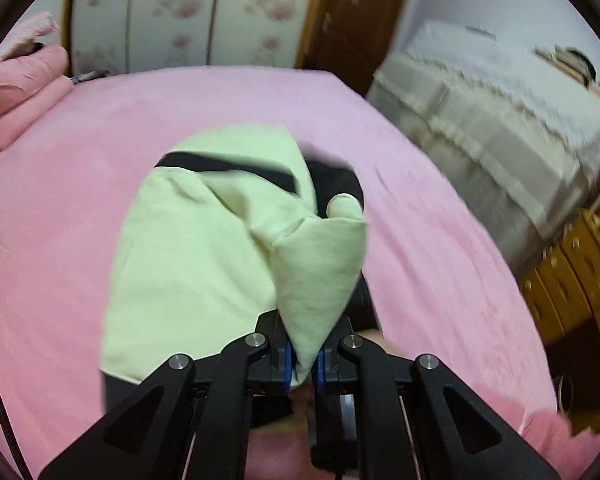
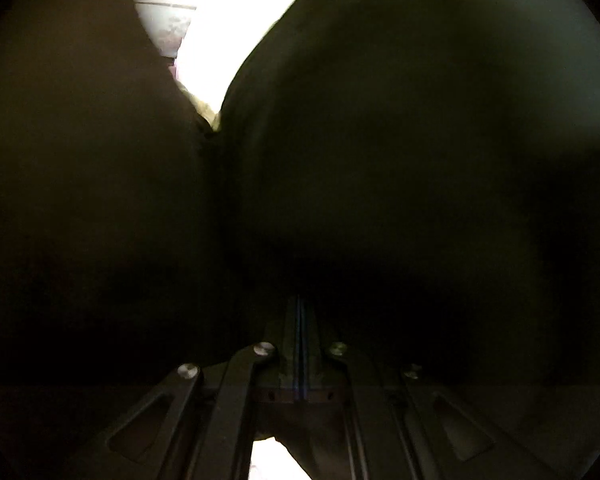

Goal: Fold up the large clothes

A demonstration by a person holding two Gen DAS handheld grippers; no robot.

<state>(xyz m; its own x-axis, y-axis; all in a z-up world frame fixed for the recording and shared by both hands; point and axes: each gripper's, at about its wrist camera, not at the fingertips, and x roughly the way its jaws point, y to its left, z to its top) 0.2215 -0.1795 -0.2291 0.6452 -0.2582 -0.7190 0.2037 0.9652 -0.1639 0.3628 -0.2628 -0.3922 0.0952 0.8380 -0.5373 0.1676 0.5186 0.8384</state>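
A light green garment [image 1: 188,256] with black trim lies on the pink bed [image 1: 440,248] in the left wrist view. My left gripper [image 1: 303,360] is shut on a fold of the green fabric and holds it lifted above the bed. In the right wrist view dark fabric [image 2: 380,160] drapes over the camera and fills nearly the whole frame. My right gripper [image 2: 301,344] has its jaws pressed together; the dark cloth hangs around it, and I cannot see whether cloth is pinched between them.
Pink pillows [image 1: 24,84] lie at the bed's far left. A floral wardrobe [image 1: 188,12] and a brown door [image 1: 356,20] stand behind. A white-covered table [image 1: 500,120] and a wooden cabinet [image 1: 580,280] stand to the right of the bed.
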